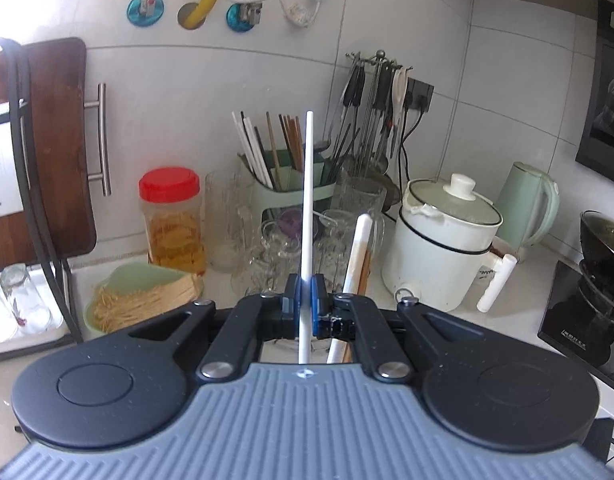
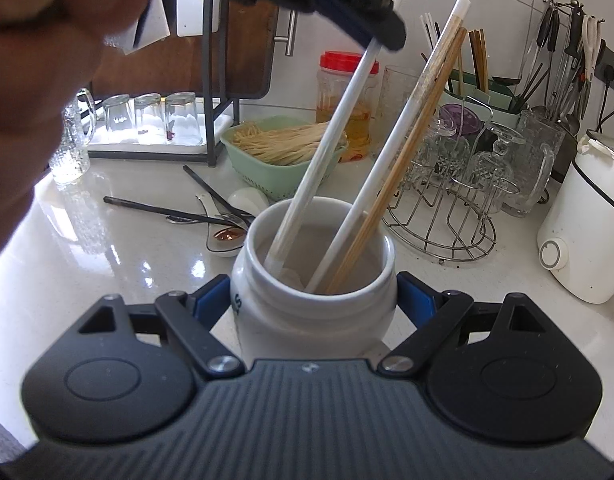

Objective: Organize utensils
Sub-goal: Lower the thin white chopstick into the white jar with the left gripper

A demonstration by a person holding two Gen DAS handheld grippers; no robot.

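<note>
My left gripper (image 1: pixel 305 294) is shut on a white chopstick (image 1: pixel 308 208); in the right wrist view that gripper (image 2: pixel 371 36) hovers above the jar and the chopstick (image 2: pixel 327 140) slants down with its lower end inside the jar. My right gripper (image 2: pixel 313 300) is shut on a white ceramic jar (image 2: pixel 267 312) standing on the counter. The jar also holds another white chopstick (image 2: pixel 391 148) and wooden chopsticks (image 2: pixel 403 160). Black chopsticks (image 2: pixel 155 206), metal spoons (image 2: pixel 227 234) and a white spoon (image 2: pixel 249 198) lie on the counter behind the jar.
A green basket of noodles (image 2: pixel 283 148), a red-lidded jar (image 2: pixel 347 96), a wire rack of glasses (image 2: pixel 459 184), a white electric pot (image 2: pixel 587 232), a green chopstick holder (image 1: pixel 283 184), hanging utensils (image 1: pixel 371 120) and a tray of upturned glasses (image 2: pixel 147 120) crowd the counter.
</note>
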